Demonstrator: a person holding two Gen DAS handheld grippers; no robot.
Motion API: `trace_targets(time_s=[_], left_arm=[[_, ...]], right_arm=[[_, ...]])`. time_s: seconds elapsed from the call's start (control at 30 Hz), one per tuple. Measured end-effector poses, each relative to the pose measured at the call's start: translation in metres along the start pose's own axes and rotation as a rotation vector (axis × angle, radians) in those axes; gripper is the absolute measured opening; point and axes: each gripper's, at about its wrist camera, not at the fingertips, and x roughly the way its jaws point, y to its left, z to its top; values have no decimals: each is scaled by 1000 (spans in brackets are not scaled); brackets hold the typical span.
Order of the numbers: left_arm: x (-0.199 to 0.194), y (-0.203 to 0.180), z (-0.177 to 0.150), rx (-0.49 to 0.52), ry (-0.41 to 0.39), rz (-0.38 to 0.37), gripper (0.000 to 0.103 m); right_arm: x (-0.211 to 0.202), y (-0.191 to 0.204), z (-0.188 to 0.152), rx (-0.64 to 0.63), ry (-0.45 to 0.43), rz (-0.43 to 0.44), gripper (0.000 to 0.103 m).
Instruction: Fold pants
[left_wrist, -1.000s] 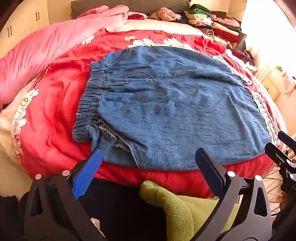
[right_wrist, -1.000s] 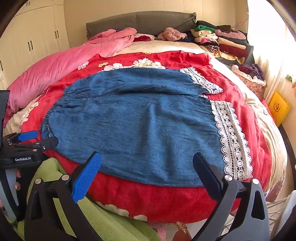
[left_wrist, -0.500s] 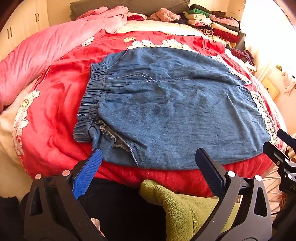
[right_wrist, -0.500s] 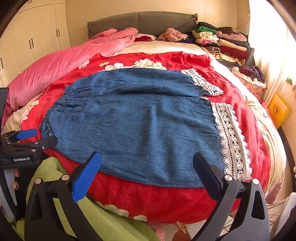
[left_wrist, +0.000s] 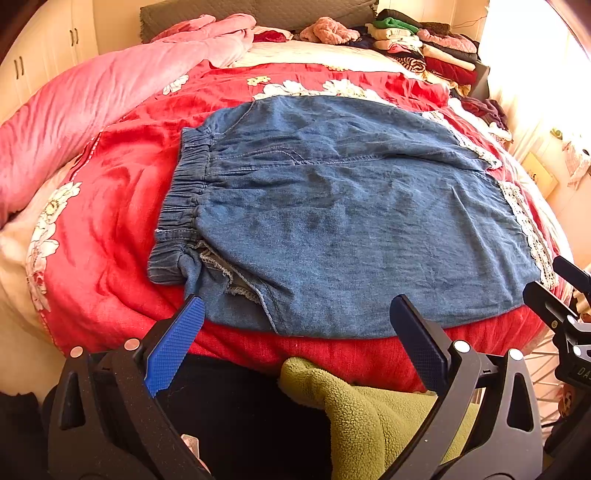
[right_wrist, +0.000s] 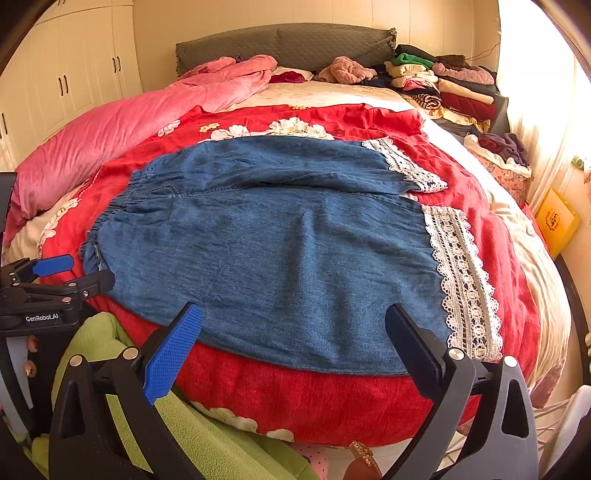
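Hand-held gripper (left_wrist: 295, 341) before flat denim pants (left_wrist: 351, 221)

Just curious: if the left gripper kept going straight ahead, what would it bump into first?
Most likely the near edge of the denim pants lying on the red blanket. The left gripper is open; depth is hard to judge.

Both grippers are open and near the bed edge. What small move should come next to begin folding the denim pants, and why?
Probably bring the left gripper forward to the near waistband corner and close on it. The denim pants lie flat and unfolded on the red quilt, both grippers are open and hold nothing, and the right gripper faces the near lace hem, so each has a corner to take.
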Motion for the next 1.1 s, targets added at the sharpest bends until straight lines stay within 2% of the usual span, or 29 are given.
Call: trace_targets(time_s=[1.1], left_arm=[[-1,0,1,5,-7,4,95]], right_arm=[[0,-1,0,7,-2,-1,99]])
